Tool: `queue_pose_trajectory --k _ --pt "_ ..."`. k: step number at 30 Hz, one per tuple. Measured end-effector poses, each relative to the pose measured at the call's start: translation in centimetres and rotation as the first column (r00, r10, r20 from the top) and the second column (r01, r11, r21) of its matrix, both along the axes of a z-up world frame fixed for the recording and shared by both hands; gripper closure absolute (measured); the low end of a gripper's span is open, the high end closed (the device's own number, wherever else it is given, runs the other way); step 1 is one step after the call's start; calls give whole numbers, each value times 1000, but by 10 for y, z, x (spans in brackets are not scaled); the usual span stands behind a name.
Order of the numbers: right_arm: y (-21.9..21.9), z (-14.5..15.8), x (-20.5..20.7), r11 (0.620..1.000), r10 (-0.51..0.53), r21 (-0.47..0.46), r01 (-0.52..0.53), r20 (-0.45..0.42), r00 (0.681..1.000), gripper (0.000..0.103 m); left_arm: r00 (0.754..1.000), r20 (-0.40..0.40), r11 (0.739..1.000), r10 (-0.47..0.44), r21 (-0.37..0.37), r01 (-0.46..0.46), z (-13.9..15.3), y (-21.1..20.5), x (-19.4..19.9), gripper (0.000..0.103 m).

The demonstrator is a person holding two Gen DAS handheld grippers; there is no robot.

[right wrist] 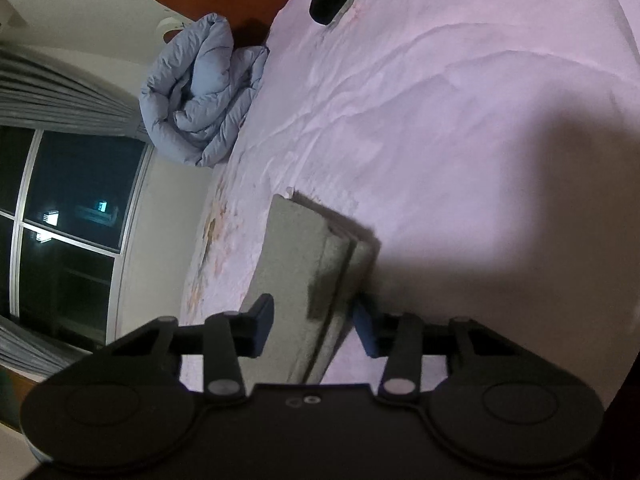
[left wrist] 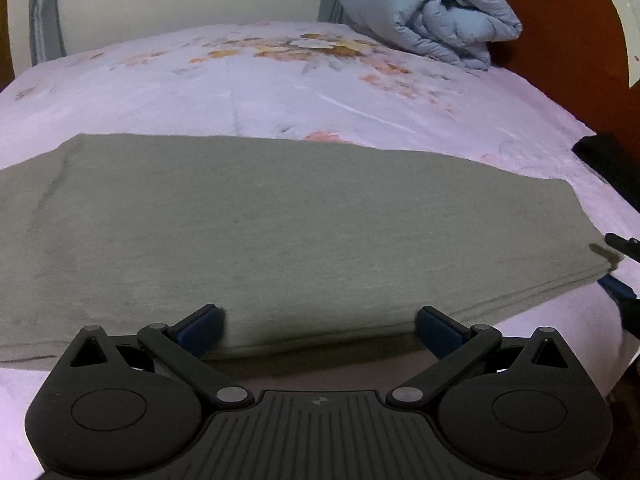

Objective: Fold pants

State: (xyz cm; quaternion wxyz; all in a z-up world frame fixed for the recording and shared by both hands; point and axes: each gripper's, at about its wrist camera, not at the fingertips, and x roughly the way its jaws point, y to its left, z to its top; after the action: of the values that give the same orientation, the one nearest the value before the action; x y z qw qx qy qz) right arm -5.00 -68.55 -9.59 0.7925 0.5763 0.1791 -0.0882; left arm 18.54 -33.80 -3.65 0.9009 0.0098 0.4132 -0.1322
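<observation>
Grey-green pants [left wrist: 280, 232] lie folded flat in a long band across the pink floral bed sheet [left wrist: 280, 92]. My left gripper [left wrist: 318, 328] stands open wide at the band's near long edge, a blue pad on either side, gripping nothing. The right wrist view is rolled on its side. There the layered end of the pants [right wrist: 296, 248] runs between the fingers of my right gripper [right wrist: 314, 326], one finger above and one below. The upper pad casts a shadow on the cloth and does not press on it. The right gripper [left wrist: 616, 264] also shows at the band's right end.
A rolled light-blue duvet [left wrist: 432, 20] sits at the head of the bed against a brown headboard [left wrist: 568, 32]. A dark item [left wrist: 612, 160] lies at the bed's right edge. A window [right wrist: 72, 200] and grey curtains are beyond the far side.
</observation>
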Motion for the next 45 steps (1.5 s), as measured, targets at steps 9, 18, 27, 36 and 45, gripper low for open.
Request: queue_pose_trajectory --k 9,18,27,36,45 --pt "2 2 4 999 21 -36 -21 -19 1000 83 996 53 996 76 32 -78 -3 -9 -6 0" --pt "2 0 3 1000 -7 -11 7 -8 1000 81 994 30 994 105 16 -105 -4 -1 -1 0" --pt "4 6 10 996 -45 -79 40 -56 997 89 997 41 993 67 97 -70 -25 -14 -1 0" --pt "80 111 38 902 147 -413 -126 21 989 94 989 109 995 99 -12 -98 19 65 -17 0" --pt "308 149 106 648 546 -632 -425 -4 838 94 870 212 893 445 -31 -449 54 331 -31 0"
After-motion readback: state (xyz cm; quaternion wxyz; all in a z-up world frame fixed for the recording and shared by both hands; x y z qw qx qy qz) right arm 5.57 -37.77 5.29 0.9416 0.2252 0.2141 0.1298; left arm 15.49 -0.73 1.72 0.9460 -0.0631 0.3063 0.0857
